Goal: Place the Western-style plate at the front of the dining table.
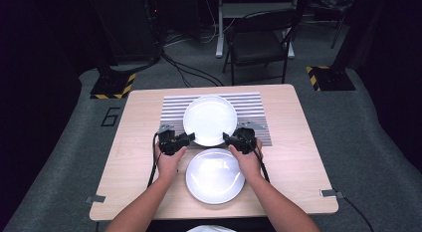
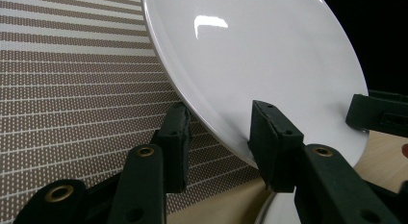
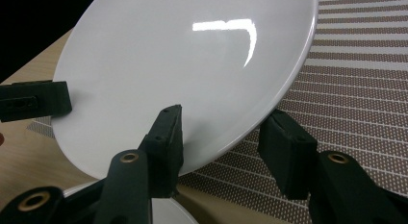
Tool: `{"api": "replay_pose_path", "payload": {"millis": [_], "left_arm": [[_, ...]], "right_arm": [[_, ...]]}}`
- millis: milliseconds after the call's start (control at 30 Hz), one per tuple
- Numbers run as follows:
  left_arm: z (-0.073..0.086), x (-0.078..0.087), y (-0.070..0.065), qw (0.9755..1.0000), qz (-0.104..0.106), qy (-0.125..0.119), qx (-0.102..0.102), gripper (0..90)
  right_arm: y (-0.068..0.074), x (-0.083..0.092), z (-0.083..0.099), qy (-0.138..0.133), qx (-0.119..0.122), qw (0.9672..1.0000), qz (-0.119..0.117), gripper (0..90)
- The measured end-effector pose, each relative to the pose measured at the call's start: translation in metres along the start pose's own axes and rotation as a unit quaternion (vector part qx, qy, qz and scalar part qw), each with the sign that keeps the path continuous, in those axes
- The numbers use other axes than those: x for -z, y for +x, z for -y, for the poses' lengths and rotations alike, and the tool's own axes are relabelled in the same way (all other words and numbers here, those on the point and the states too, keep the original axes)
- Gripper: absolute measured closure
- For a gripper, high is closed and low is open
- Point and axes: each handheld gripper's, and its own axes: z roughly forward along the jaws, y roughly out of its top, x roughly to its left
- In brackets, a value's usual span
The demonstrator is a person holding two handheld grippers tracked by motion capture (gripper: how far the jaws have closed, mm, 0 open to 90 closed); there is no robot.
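**Operator:** High view, nearest item first: a second white plate (image 1: pixel 215 175) lies flat on the bare wood table (image 1: pixel 129 182) between my two forearms, untouched by either tool.

**Checker:** State of the left gripper (image 1: pixel 187 138)?

**Operator:** In the left gripper view, my left gripper (image 2: pixel 216 137) has its jaws partly parted, one pad under the rim and one over the face of the upper white plate (image 2: pixel 269 65). The near pad sits on the face; contact of the lower pad I cannot tell. The plate is tilted, its rim raised off the striped mat (image 2: pixel 72 89).

**Checker:** Right gripper (image 1: pixel 227 138)?

**Operator:** Same arrangement, mirrored. In the right gripper view, my right gripper (image 3: pixel 223 137) straddles the opposite rim of the upper white plate (image 3: pixel 192 65), one pad on the face, the other below the edge over the striped mat (image 3: pixel 356 89). Jaws partly open; firm closure cannot be confirmed.

**Checker:** Clearances?

**Operator:** The upper white plate (image 1: pixel 209 120) overlaps the striped mat (image 1: pixel 249 105), its near edge just beside the lower plate. Open wood lies at both sides. Beyond the table stands a folding chair (image 1: pixel 259 43).
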Motion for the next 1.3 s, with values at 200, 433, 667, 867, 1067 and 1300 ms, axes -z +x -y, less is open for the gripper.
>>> {"api": "replay_pose_path", "payload": {"millis": [200,433,667,867,1067,1300], "left_arm": [[0.001,-0.003,0.002,1.0,0.0,0.002,-0.003,59.3],[0.0,-0.008,0.002,1.0,0.0,0.005,-0.005,59.2],[-0.001,-0.014,0.003,0.9999,-0.006,0.007,-0.004,59.3],[0.001,-0.018,0.007,0.9999,-0.008,0.01,0.0,59.2],[0.001,-0.02,0.01,0.9999,-0.011,0.011,-0.001,59.2],[0.002,-0.025,0.012,0.9998,-0.011,0.015,0.004,59.2]], "right_arm": [[-0.002,-0.003,0.001,0.001,0.002,1.0,0.003,50.8],[-0.005,-0.006,0.001,0.003,-0.002,1.0,0.003,50.8],[-0.009,-0.01,0.001,0.006,-0.007,0.9999,0.007,50.8],[-0.01,-0.015,0.001,0.011,-0.004,0.9999,0.009,50.9],[-0.01,-0.019,0.002,0.012,-0.005,0.9999,0.01,50.9],[-0.011,-0.024,0.003,0.018,-0.004,0.9998,0.011,51.0]]}}
